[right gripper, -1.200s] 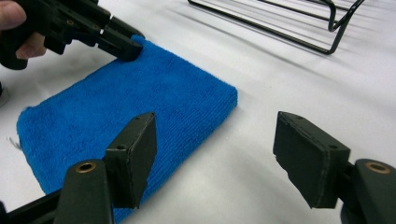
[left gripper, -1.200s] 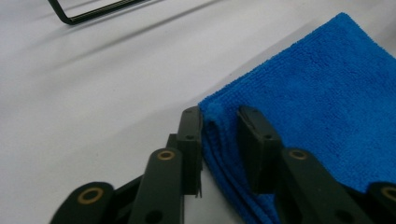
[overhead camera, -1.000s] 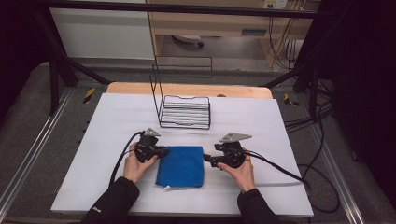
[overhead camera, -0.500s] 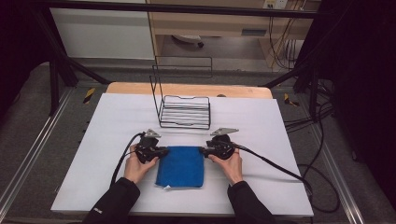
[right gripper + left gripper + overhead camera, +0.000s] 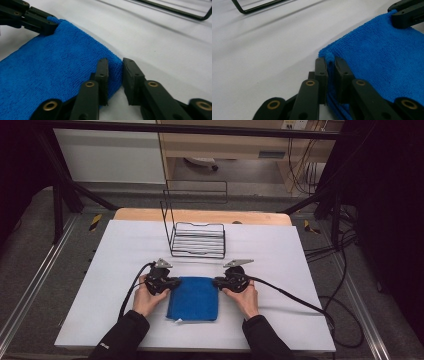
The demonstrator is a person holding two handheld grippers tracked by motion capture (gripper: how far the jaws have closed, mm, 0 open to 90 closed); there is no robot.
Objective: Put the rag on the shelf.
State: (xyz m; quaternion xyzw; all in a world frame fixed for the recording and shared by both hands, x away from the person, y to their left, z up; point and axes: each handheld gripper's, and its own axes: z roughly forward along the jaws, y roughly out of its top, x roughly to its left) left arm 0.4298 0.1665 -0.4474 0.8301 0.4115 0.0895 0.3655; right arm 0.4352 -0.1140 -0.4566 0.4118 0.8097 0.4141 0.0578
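Note:
A folded blue cloth (image 5: 194, 297) lies flat on the white table (image 5: 280, 265) between my hands. My left gripper (image 5: 176, 282) is shut on the cloth's far left corner; in the left gripper view (image 5: 331, 62) the corner is pinched between the jaws. My right gripper (image 5: 216, 282) is at the far right corner. Its jaws have just been closing, and in the right gripper view (image 5: 115, 63) they hold the cloth's (image 5: 57, 62) edge between the pads. Each gripper view shows the other gripper's jaws at the opposite corner.
A black wire rack (image 5: 197, 240) with a tall back frame stands just beyond the cloth, mid-table. Cables trail from both grippers toward the near edge and off to the right (image 5: 300, 302). A wooden strip (image 5: 200, 215) borders the table's far edge.
My right hand has come in from the right and down to the cloth's far right corner, and its jaws have closed there. The left gripper and the cloth have stayed put.

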